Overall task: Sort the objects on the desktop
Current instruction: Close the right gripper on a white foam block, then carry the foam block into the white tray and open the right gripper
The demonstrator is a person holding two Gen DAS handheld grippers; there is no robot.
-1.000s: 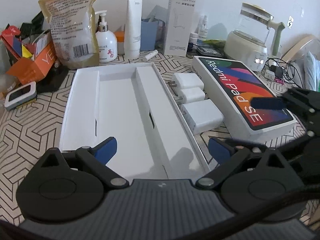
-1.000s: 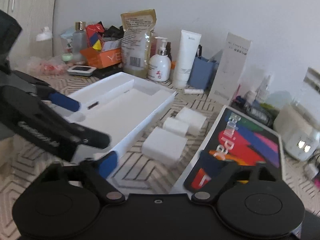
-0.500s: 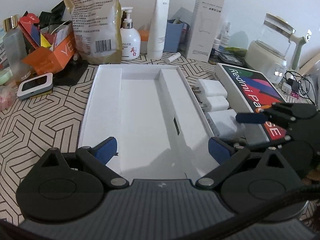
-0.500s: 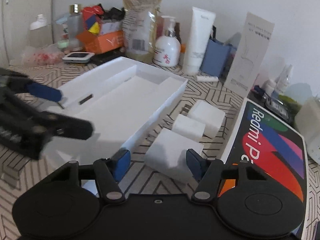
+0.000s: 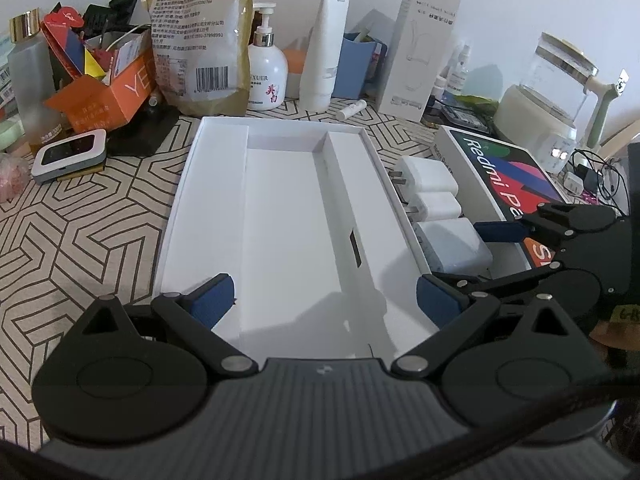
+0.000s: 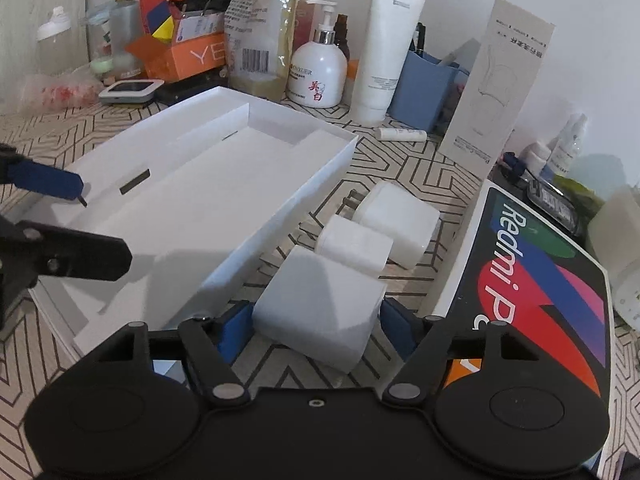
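Observation:
An open white box tray (image 5: 280, 216) (image 6: 192, 184) with three compartments lies on the patterned table. Three white chargers sit in a row to its right: nearest (image 5: 452, 244) (image 6: 320, 312), middle (image 5: 436, 206) (image 6: 354, 244), far (image 5: 428, 178) (image 6: 396, 216). My left gripper (image 5: 324, 300) is open and empty over the tray's near end. My right gripper (image 6: 314, 330) is open, its fingers on either side of the nearest charger, apart from it. It shows in the left wrist view (image 5: 552, 236).
The Redmi Pad SE box (image 5: 504, 184) (image 6: 532, 276) lies right of the chargers. Along the back wall stand a brown pouch (image 5: 196, 36), pump bottle (image 5: 266, 76), white tube (image 5: 324, 64), blue holder (image 6: 424, 92), tall white carton (image 5: 420, 52), orange box (image 5: 104, 92) and kettle (image 5: 548, 104).
The right gripper has moved forward and left from over the Redmi box until its fingers flank the nearest charger. The left gripper has drawn back a little over the tray.

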